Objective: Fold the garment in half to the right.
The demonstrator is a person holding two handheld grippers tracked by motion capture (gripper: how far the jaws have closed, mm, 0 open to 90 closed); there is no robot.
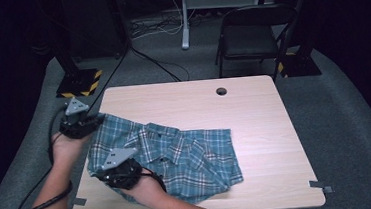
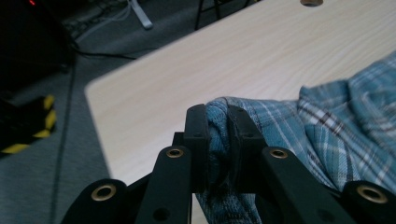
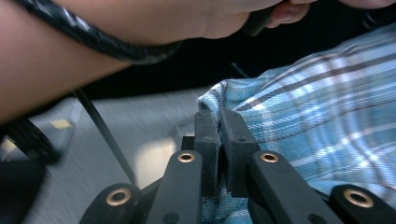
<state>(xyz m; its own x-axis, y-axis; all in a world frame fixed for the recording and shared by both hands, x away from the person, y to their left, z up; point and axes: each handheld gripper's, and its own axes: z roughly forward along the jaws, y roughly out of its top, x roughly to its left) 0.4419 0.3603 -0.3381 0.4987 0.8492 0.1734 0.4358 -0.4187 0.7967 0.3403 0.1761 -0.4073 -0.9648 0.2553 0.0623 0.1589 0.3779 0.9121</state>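
On the pale worktop, both our claws, left and right, pinch the shirt edge. We judge such thin bites could slip if we pull unevenly.

Tabletop: pale wood grain, rounded corners, one round cable hole near its far edge. Folding chair: black, standing on the floor beyond the far right corner. Hazard-striped base: black and yellow, on the grey carpet off the far left corner. White stand leg: upright at the back, loose cables lying beside it.
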